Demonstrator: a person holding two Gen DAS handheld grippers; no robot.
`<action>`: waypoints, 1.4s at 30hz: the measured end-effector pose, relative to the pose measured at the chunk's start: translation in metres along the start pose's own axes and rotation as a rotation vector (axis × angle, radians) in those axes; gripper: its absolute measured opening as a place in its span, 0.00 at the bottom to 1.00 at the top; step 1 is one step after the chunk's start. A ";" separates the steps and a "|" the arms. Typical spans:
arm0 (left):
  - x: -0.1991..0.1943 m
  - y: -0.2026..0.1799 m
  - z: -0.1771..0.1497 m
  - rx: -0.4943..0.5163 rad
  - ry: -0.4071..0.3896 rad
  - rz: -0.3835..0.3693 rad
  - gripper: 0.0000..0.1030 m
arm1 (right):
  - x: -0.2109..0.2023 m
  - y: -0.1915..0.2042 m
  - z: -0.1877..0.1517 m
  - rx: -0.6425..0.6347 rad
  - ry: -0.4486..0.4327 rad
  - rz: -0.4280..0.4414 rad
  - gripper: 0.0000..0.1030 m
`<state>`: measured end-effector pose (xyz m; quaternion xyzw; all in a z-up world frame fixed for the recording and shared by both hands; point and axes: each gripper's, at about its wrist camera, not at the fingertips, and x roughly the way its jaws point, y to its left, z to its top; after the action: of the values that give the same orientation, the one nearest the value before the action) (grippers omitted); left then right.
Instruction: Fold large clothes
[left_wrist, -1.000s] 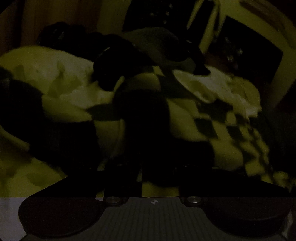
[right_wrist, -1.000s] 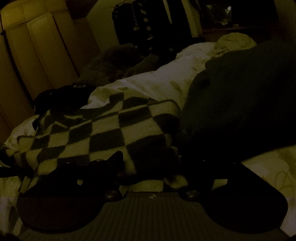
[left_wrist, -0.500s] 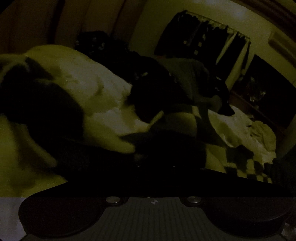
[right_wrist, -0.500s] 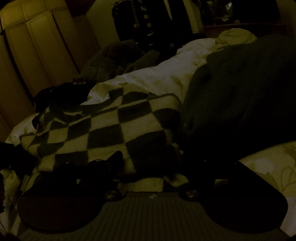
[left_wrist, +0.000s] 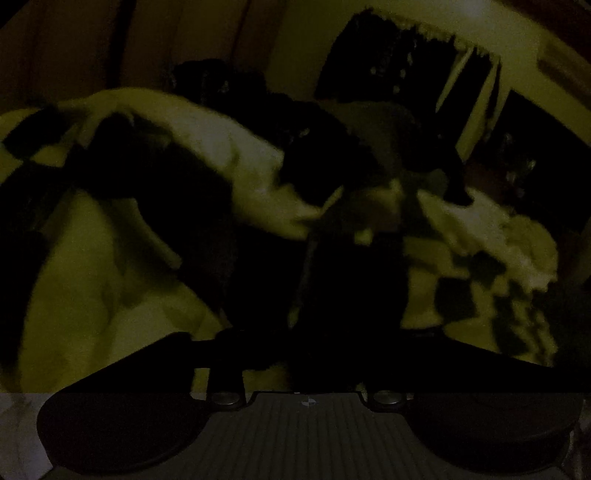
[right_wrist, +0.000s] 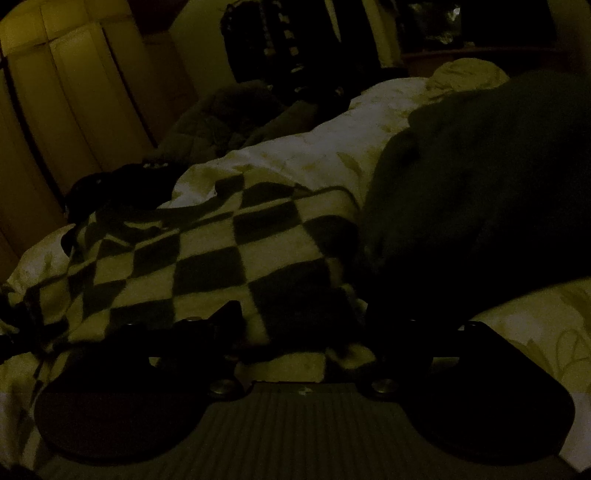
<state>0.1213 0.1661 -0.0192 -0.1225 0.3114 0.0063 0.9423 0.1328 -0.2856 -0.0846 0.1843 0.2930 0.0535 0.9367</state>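
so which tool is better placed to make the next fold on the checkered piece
Probably the left tool: checkered cloth hangs bunched right in front of it, apparently lifted. The right tool sits low at the flat near edge, suited to anchoring. The dim image hides both grips.

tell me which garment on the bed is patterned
The checkered garment, light and dark squares, spread in front of the right gripper; the dark garment beside it looks plain.

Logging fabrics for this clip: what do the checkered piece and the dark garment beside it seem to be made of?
Checkered garment: looks like thick fleece or brushed knit, matte; the edges of its squares are fuzzy and it lies in soft folds. Dark garment: a heavier, smooth matte cloth with broad, rounded folds; the dim light leaves its weave unclear. Both lie on a pale sheet with a faint leaf print, probably cotton.
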 end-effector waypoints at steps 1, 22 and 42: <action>-0.005 -0.005 0.002 0.015 -0.028 -0.010 1.00 | -0.001 0.000 0.000 -0.002 -0.005 -0.003 0.76; 0.092 -0.053 -0.021 0.179 0.103 -0.067 1.00 | 0.028 0.031 -0.002 -0.157 0.069 0.152 0.96; -0.087 0.044 -0.002 0.074 -0.352 0.362 1.00 | -0.024 0.050 -0.009 -0.193 -0.091 0.185 0.99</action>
<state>0.0463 0.2135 0.0206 -0.0270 0.1592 0.1846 0.9695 0.1085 -0.2414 -0.0605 0.1219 0.2253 0.1591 0.9534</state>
